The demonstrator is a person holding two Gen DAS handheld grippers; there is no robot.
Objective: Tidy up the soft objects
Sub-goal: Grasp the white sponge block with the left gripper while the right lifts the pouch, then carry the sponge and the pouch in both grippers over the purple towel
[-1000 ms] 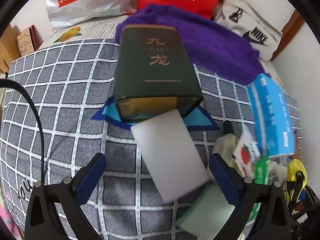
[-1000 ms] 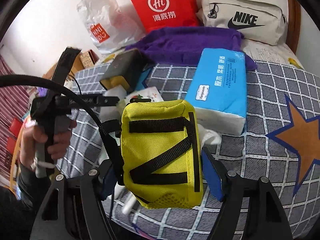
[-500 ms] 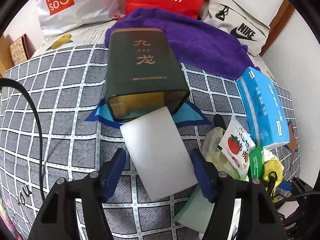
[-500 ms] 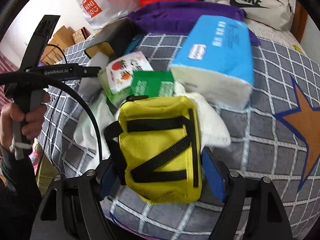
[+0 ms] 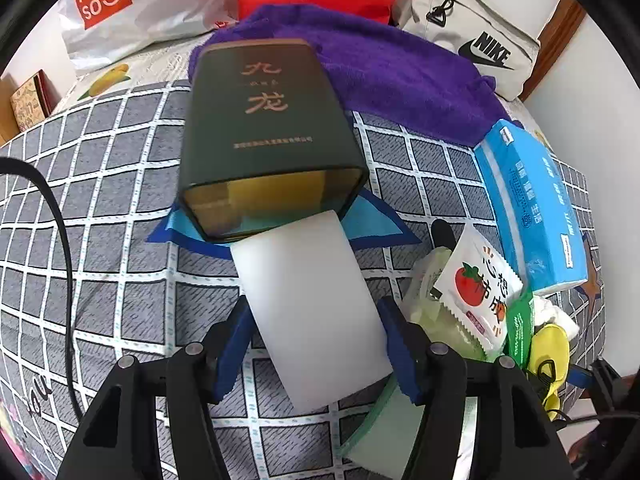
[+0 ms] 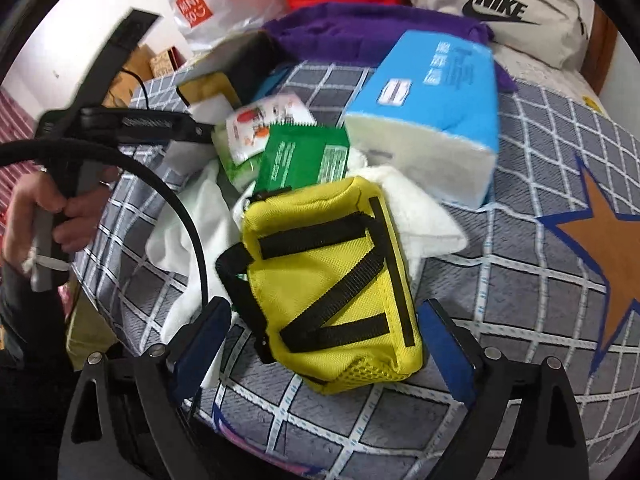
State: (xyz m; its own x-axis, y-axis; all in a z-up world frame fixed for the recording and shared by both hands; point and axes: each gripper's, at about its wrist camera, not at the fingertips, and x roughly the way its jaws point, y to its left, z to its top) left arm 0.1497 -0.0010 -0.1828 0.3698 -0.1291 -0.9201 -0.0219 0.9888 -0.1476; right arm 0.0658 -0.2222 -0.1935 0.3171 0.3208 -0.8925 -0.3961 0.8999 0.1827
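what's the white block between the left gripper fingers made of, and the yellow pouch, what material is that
The white block looks like soft matte foam, probably a sponge: smooth, no print, rounded edges. The yellow pouch appears to be woven nylon-like fabric with black webbing straps and a mesh panel at its near end.

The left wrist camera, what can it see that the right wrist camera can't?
Only the left wrist view shows the left gripper closed around the white sponge block and the dark box's gold lettering. Only the right wrist view shows the orange star and the right gripper open around the yellow pouch. Both show the blue tissue pack and Nike bag.
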